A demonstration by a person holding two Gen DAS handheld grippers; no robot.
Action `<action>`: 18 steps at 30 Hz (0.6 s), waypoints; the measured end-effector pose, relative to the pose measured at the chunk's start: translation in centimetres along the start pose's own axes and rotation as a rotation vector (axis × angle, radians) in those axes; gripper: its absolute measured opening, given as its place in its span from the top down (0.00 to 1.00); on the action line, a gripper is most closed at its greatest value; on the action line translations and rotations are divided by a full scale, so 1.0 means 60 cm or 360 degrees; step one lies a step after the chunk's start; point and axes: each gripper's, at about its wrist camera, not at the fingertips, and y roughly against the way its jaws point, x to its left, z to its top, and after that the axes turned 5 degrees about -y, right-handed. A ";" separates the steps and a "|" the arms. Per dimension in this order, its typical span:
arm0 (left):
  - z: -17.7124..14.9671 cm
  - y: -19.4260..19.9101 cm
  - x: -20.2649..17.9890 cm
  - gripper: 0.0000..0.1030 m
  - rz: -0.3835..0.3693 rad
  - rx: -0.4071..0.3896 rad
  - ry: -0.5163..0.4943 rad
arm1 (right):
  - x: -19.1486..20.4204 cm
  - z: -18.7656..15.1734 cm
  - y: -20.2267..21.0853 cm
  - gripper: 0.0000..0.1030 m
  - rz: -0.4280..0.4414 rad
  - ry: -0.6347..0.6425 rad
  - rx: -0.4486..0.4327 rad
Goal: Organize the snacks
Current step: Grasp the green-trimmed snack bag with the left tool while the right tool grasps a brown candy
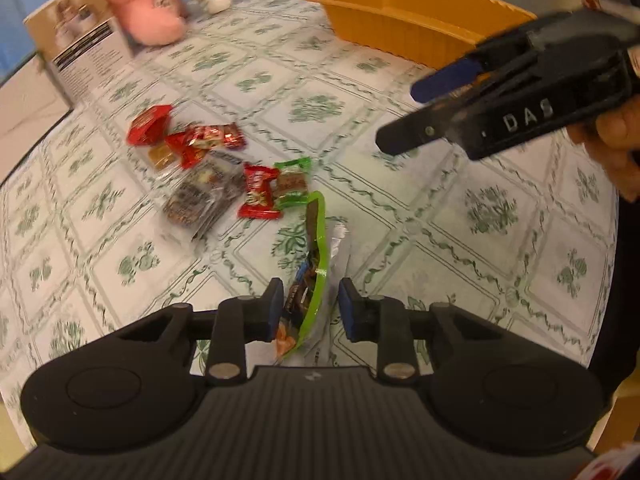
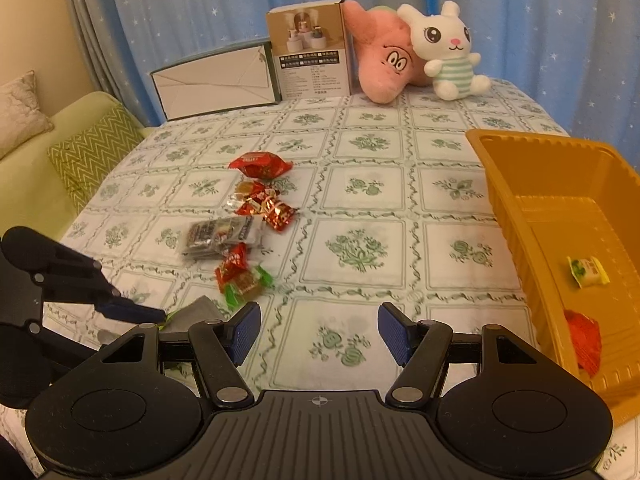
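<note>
A pile of wrapped snacks (image 1: 200,160) lies on the patterned tablecloth; it also shows in the right wrist view (image 2: 244,232). My left gripper (image 1: 308,308) has a green-edged snack packet (image 1: 314,264) standing on edge between its jaws; the left pad touches it, the right pad stands a little apart. My right gripper (image 2: 318,332) is open and empty above the cloth, left of the orange basket (image 2: 516,200). The basket holds a small yellow-green snack (image 2: 588,272) and a red one (image 2: 586,340). The right gripper (image 1: 404,116) also shows in the left wrist view, near the basket (image 1: 400,12).
A cardboard box (image 2: 308,48), a flat white box (image 2: 216,80), a pink plush (image 2: 380,60) and a white bunny plush (image 2: 448,52) stand at the table's far side. A green sofa with cushions (image 2: 92,152) is to the left. Blue curtains hang behind.
</note>
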 end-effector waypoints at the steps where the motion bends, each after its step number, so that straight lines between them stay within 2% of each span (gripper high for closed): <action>1: -0.003 0.003 0.003 0.80 0.0029 -0.0006 0.0041 | 0.001 0.002 -0.003 0.37 0.0008 0.0008 0.0001; 4: -0.013 0.013 0.019 0.81 0.0165 -0.0028 0.0201 | 0.010 0.006 -0.015 0.37 0.0062 0.0062 -0.0005; 8: -0.030 0.028 0.050 0.81 0.0201 -0.0114 0.0544 | 0.029 0.005 -0.041 0.37 0.0136 0.0201 -0.0006; 11: -0.035 0.033 0.055 0.81 0.0221 -0.0139 0.0649 | 0.045 0.002 -0.059 0.37 0.0197 0.0334 -0.0004; 15: -0.039 0.042 0.055 0.81 0.0189 -0.0203 0.0713 | 0.063 -0.006 -0.089 0.37 0.0266 0.0522 0.0009; 18: -0.039 0.046 0.051 0.81 0.0194 -0.0234 0.0742 | 0.067 -0.009 -0.109 0.37 0.0258 0.0593 0.0005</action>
